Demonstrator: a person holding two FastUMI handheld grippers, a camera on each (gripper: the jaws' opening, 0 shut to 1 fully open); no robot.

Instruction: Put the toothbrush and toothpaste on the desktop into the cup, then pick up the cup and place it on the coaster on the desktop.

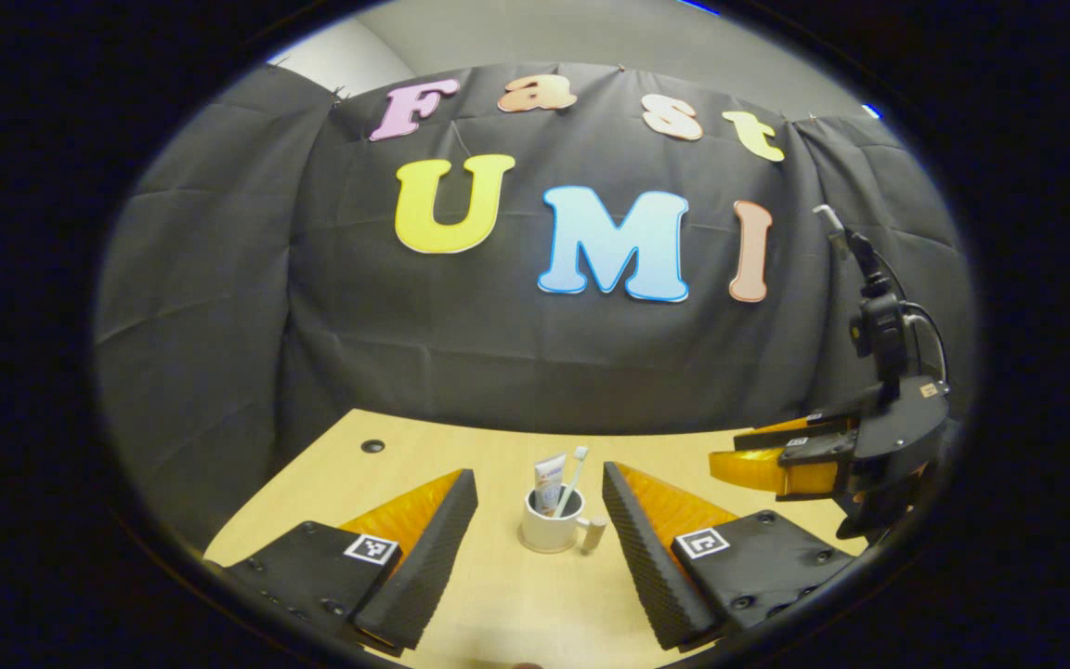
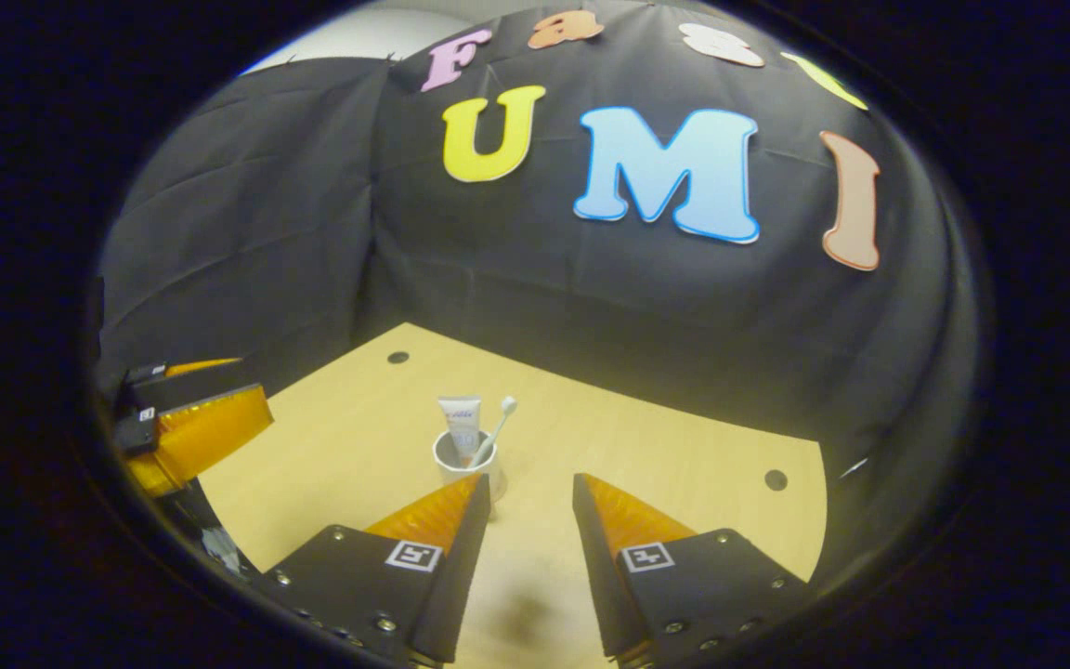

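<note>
A white cup [image 1: 552, 531] with a side handle stands upright on the wooden desktop [image 1: 498, 595]. The toothpaste tube [image 1: 549, 481] and the white toothbrush [image 1: 574, 474] stand inside it, leaning slightly. My left gripper [image 1: 540, 476] is open, above the desk, and the cup lies a little beyond its fingertips, apart from them. My right gripper [image 2: 530, 483] is also open and holds nothing. The same cup [image 2: 459, 457], with toothpaste [image 2: 460, 420] and toothbrush [image 2: 499, 426], sits just past its left fingertip. The right gripper [image 1: 767, 457] hovers at the right edge of the left gripper view.
The black cloth wall closes the back and sides of the desk. Small round holes sit in the desktop near the far corners [image 2: 397, 357] [image 2: 776, 479]. The left gripper [image 2: 196, 423] hangs over the desk's left edge in the right gripper view.
</note>
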